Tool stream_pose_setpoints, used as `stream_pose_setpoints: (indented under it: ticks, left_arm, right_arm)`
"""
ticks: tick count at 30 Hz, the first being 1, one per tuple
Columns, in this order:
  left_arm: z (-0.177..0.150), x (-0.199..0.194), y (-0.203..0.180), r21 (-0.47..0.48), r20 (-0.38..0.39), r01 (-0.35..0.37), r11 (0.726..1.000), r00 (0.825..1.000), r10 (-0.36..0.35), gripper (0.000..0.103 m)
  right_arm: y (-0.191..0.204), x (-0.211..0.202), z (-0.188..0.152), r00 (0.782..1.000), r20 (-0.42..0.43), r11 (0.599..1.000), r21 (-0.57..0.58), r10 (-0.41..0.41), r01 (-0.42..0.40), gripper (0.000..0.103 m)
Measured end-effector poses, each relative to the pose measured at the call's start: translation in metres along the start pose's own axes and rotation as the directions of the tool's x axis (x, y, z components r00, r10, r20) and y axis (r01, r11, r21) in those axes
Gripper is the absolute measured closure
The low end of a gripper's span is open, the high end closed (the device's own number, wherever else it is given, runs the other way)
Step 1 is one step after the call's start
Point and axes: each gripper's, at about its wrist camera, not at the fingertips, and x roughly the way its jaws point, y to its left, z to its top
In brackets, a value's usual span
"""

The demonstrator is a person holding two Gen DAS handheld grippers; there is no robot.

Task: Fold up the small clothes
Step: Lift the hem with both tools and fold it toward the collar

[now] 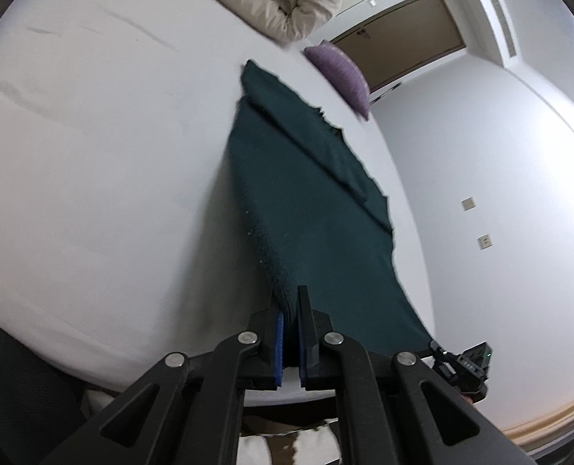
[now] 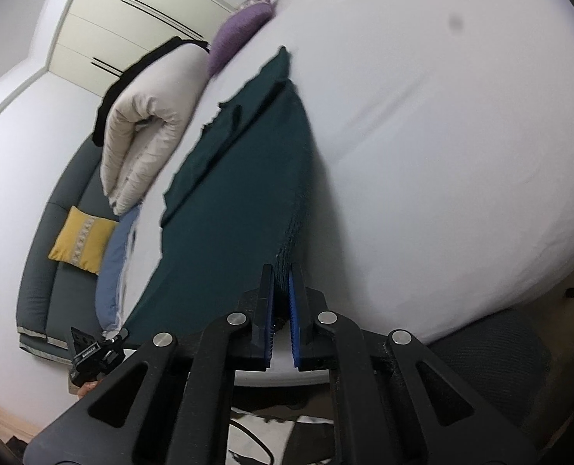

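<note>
Both the left claw (image 1: 291,302) and right claw (image 2: 282,277) are clamped on the dark green garment (image 1: 306,201) above the white bed (image 1: 93,155), and no writing is legible.

no text, label, brand or number can be read in either view. the small black device (image 2: 87,360) at the lower left of the right wrist view bears white lettering, too small and blurred to make out.
</note>
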Motion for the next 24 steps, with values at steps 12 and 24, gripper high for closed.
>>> stream_pose_setpoints:
  ticks: [12,24]
  left_arm:
    - [0.046,-0.01,-0.016,-0.051,0.108,0.118,0.992,0.988,-0.112,0.097]
    - [0.127,0.014,-0.033,-0.039,0.181,0.147,0.988,0.974,-0.137,0.097]
  right_arm:
    - [0.039,-0.019,0.042,0.978,0.107,0.983,0.03,0.178,-0.182,0.097]
    - [0.097,0.005,0.136,0.955,0.204,0.976,-0.007,0.216,-0.219,0.097]
